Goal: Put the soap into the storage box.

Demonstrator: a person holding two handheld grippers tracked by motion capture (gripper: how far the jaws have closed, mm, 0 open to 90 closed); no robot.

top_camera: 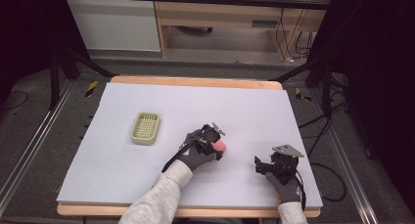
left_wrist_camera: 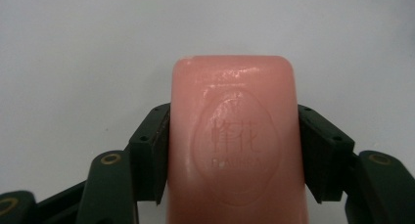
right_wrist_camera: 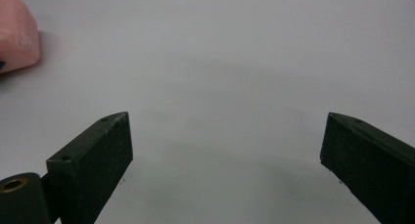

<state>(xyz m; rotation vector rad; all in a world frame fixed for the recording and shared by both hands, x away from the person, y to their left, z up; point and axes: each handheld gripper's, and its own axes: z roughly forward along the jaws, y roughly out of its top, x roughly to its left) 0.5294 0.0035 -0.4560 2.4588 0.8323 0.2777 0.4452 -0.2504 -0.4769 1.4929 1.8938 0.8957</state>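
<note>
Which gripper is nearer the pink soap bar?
Left. The left gripper is shut on the soap bar, its jaws pressing both sides. The right gripper sits apart to the soap's right on the table, jaws open with nothing between them.

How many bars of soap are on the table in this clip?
1. The pink soap bar lies right of the green soap dish, clamped between the jaws of the left gripper. None appears hidden elsewhere.

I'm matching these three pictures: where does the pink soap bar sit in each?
High view: pink soap bar right of centre, in the left tongs.
Left gripper view: centre, clamped between both black jaws.
Right gripper view: upper left corner.
Shared landmark: the pale table sheet under the soap.
</note>
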